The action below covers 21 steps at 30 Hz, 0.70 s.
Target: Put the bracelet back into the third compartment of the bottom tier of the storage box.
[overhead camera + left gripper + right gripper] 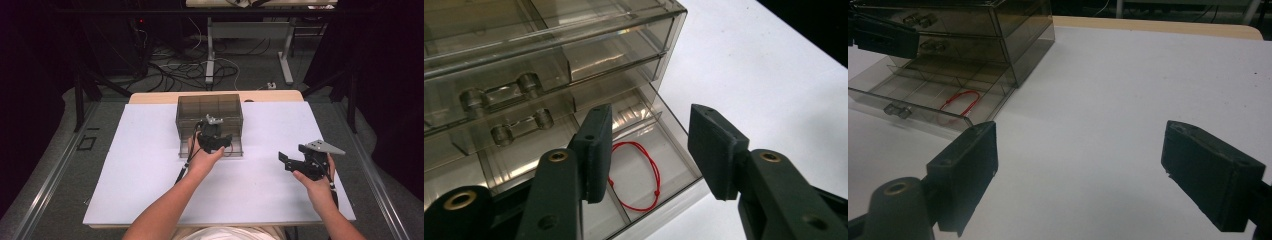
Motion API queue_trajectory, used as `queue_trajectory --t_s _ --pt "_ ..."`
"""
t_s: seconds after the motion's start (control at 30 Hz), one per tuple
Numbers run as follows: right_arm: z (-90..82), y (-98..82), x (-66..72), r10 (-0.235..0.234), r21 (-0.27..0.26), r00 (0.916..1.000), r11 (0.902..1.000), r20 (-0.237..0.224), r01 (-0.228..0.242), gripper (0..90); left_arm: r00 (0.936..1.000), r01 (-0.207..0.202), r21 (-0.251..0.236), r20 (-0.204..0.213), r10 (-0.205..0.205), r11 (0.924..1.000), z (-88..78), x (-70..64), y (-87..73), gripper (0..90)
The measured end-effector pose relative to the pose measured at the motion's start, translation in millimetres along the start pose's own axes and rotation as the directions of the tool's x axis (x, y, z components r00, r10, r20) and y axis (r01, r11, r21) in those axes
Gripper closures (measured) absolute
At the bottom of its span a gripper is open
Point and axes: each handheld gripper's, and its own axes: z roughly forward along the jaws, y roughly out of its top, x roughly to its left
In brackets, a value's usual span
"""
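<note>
2 grippers work over a white sheet (150, 165) that covers most of the table (150, 97), whose wooden edge shows along the far side. Wide bare sheet lies at lower left and lower centre of the high view, and more to the right of the drawer unit (210, 111). That smoky clear unit sits at upper centre of the high view, close to the sheet's far edge, with its bottom drawer (923, 95) pulled out toward the person. A red string loop (639, 175) lies flat in the drawer's right-hand front compartment; in the left gripper view its long axis runs from upper left to lower right. The left gripper (216, 142) hangs just above the open drawer, jaws apart and holding nothing, with the loop seen between them. The right gripper (295, 162) sits at centre right of the high view, well apart from the unit, jaws wide apart and bare over plain sheet. Beyond the table, cables (190, 67) and desk legs (286, 55) crowd the floor at top centre.
</note>
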Motion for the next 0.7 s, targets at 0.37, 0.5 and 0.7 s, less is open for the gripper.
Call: queue_trajectory --t_s 0.37,0.5,0.7 --pt "0.1 -0.1 -0.2 -0.007 0.000 1.0000 1.0000 0.002 0.007 14.5 0.9993 -0.032 -0.059 -0.023 0.031 0.9977 -16.5 4.7 -3.4 38.7" --pt "0.2 -0.1 0.1 -0.003 0.001 1.0000 1.0000 0.003 0.003 14.5 0.9989 -0.039 -0.064 -0.027 0.037 0.9972 -23.0 4.8 -4.9 34.1" --pt "0.2 -0.1 0.1 -0.003 0.001 1.0000 1.0000 0.005 0.003 14.5 0.9986 -0.051 -0.080 -0.019 0.050 0.9955 -31.8 5.2 -6.4 32.3"
